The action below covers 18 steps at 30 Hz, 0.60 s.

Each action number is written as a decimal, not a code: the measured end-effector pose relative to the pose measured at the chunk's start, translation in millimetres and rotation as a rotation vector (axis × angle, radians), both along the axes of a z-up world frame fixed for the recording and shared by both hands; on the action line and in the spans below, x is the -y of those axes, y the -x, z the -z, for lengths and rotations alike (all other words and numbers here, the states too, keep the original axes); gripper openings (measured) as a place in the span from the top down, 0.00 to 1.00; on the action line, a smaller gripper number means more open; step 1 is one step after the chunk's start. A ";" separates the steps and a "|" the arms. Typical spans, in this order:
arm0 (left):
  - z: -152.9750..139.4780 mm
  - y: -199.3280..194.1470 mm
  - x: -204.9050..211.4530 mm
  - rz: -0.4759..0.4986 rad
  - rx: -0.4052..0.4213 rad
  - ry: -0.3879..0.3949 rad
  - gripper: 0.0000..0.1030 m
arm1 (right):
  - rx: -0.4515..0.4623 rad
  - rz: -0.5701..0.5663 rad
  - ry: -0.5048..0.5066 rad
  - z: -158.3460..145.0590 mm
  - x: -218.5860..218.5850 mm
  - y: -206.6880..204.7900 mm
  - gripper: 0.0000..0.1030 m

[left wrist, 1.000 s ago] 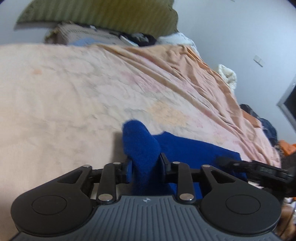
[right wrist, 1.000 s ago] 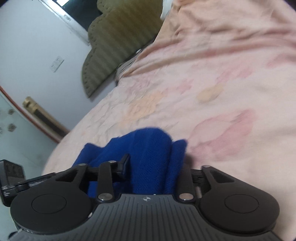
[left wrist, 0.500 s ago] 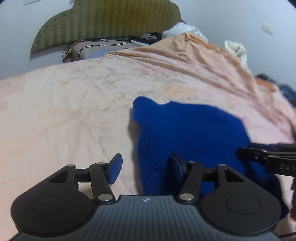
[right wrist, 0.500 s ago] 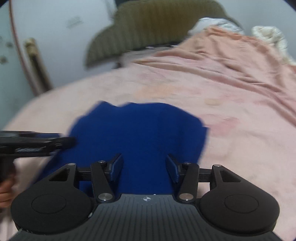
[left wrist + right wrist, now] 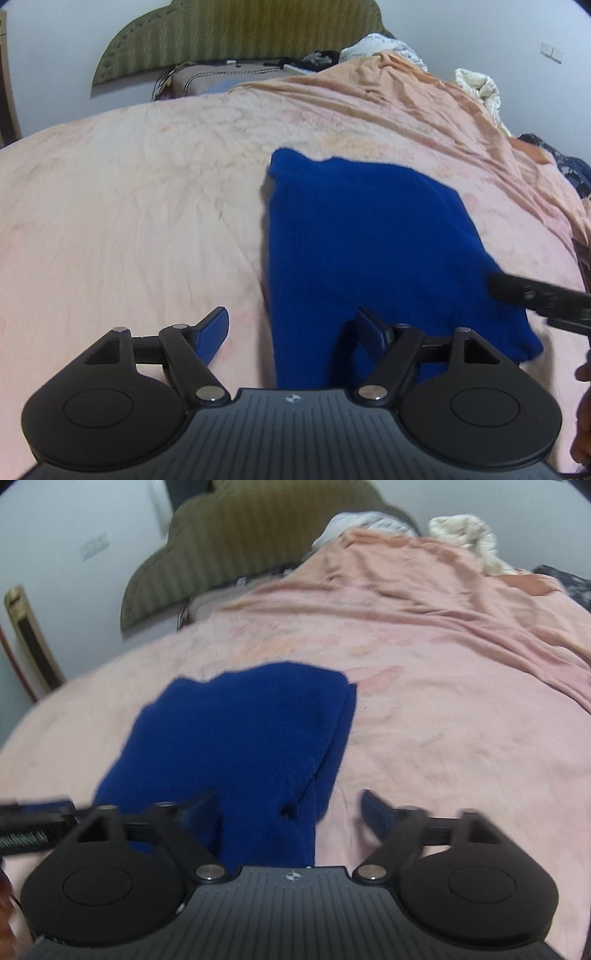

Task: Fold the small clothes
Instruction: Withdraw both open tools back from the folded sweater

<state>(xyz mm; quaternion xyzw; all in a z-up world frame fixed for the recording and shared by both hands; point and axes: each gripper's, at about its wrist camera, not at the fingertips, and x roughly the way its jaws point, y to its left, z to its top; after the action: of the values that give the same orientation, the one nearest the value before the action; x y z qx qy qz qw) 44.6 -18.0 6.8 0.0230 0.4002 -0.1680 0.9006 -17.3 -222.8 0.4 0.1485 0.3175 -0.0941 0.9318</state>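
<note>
A small blue knit garment lies folded flat on the pink bedspread. It also shows in the right wrist view. My left gripper is open and empty, just above the garment's near left edge. My right gripper is open and empty, above the garment's near right edge. The right gripper's tip shows at the right of the left wrist view. The left gripper shows at the left edge of the right wrist view.
A green padded headboard stands at the far end of the bed. Pillows and loose clothes lie along the far and right sides. The bedspread is wrinkled at the right.
Both grippers were shut on the blue garment a second ago. They have let go, opened wide and drawn back. The garment now lies flat on the bed.
</note>
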 end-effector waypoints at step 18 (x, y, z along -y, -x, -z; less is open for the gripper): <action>13.0 50.2 -8.6 -0.059 -0.023 -0.096 0.19 | -0.054 -0.048 0.076 5.5 -44.5 51.2 0.00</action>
<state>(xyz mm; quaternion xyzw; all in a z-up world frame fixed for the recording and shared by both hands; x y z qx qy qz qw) -5.7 -9.3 -6.2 0.0525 0.4189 -0.1221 0.8983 -68.5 -178.3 -5.1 0.1029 0.3419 -0.0877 0.9299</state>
